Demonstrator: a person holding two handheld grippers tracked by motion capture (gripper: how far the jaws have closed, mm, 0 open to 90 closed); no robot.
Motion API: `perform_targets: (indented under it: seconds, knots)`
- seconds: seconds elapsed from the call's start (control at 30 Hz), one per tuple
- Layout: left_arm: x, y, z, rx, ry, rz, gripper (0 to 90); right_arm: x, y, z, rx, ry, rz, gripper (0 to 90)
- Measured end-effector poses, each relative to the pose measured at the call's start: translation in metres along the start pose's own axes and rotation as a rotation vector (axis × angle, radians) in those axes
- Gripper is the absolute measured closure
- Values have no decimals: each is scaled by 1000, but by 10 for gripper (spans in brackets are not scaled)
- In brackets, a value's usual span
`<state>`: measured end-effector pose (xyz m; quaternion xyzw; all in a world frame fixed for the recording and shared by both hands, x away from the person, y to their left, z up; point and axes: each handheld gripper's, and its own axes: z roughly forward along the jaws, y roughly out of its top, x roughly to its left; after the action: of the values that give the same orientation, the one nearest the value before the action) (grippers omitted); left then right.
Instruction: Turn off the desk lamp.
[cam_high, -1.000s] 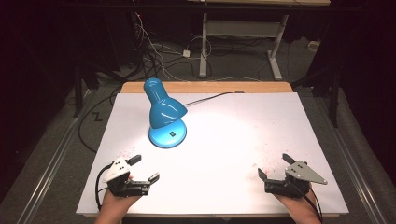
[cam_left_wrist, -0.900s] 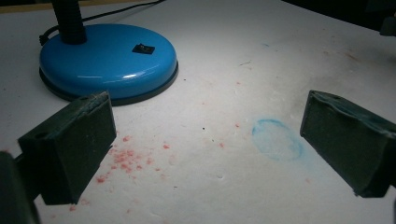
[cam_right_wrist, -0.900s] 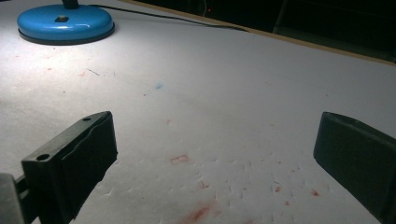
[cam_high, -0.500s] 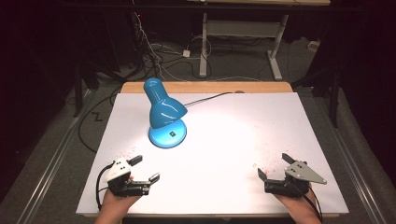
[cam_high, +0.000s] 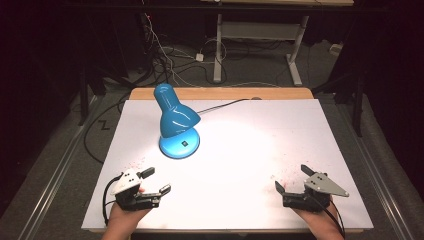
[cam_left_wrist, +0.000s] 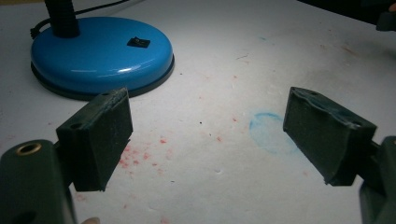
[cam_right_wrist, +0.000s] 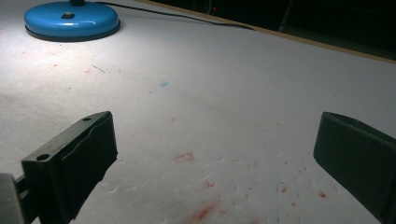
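Observation:
A blue desk lamp (cam_high: 176, 121) stands lit at the back left of the white table (cam_high: 250, 135), its shade bent over its round base (cam_left_wrist: 98, 53), which also shows far off in the right gripper view (cam_right_wrist: 71, 19). My left gripper (cam_high: 155, 181) rests near the front left edge, in front of the lamp. Its jaws have just been closing a little, stand apart, and hold nothing (cam_left_wrist: 208, 135). At the front right my right gripper (cam_high: 293, 179) stays open and empty (cam_right_wrist: 215, 154) over bare table.
The lamp's black cable (cam_high: 222, 105) runs back toward the table's wooden far edge (cam_high: 225, 93). Faint red and blue marks (cam_left_wrist: 266, 130) stain the white surface. Dark floor with cables and a desk frame (cam_high: 260, 35) lies beyond.
The left gripper's jaws stand slightly closer together than before. Both hands and the lamp have stayed where they were.

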<state>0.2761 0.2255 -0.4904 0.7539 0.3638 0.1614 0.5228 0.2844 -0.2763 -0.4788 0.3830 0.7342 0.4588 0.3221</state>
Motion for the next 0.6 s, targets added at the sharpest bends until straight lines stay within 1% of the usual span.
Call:
perform_targets:
  seconds: [0.13,0.27,0.3,0.47,0.53,0.6]
  knots:
    - [0,-1,0,1,0,7,171,0,0,0,0,-2,0,5]
    - [0,0,0,2,-4,6,190,0,0,0,0,-2,0,5]
    - [0,1,0,2,-13,-1,217,0,1,-1,-2,1,1,5]
    - [0,1,0,2,-13,-5,256,-1,1,-1,-2,0,-3,5]
    - [-1,2,0,3,-1,-15,290,-1,1,-1,-3,1,-2,5]
    - [-1,2,0,3,4,-18,320,-1,1,-1,-4,1,0,5]
